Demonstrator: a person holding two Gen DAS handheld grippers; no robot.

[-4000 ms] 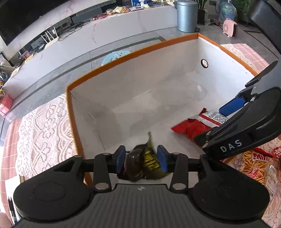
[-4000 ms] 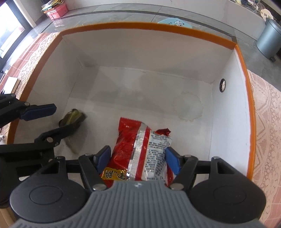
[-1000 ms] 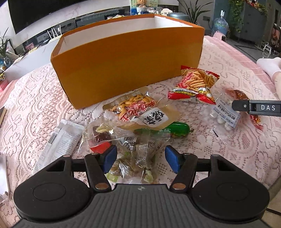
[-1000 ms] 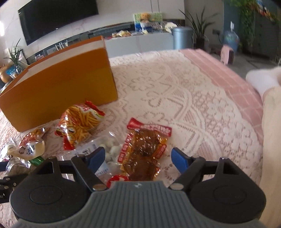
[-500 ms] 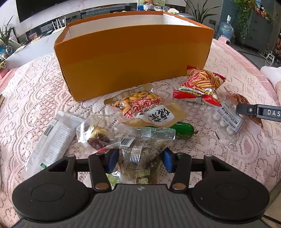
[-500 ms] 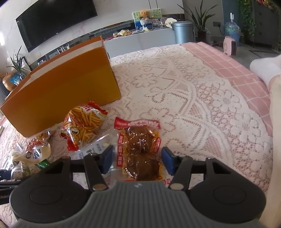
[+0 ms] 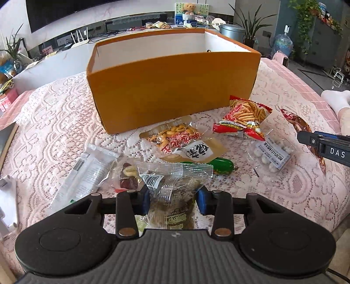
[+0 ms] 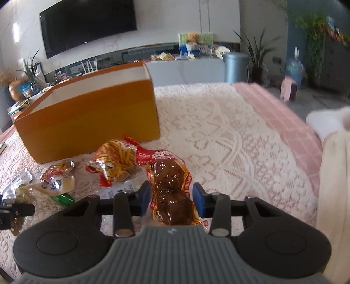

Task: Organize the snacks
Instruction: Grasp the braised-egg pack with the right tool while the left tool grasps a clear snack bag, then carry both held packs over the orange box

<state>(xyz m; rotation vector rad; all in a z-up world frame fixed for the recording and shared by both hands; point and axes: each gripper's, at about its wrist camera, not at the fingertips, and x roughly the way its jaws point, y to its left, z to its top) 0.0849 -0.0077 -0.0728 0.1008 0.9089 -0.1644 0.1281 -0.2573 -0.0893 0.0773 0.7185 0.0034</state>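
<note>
A home living room.
A large wall-mounted TV (image 8: 87,24) hangs above a long low console (image 7: 153,28) cluttered with small items; potted plants (image 8: 256,50) stand by a metal bin (image 8: 236,65); a teddy bear (image 7: 189,8) sits on the console; a lace cloth (image 8: 229,142) covers the pink surface; a water jug (image 7: 283,43) stands on the floor.
</note>
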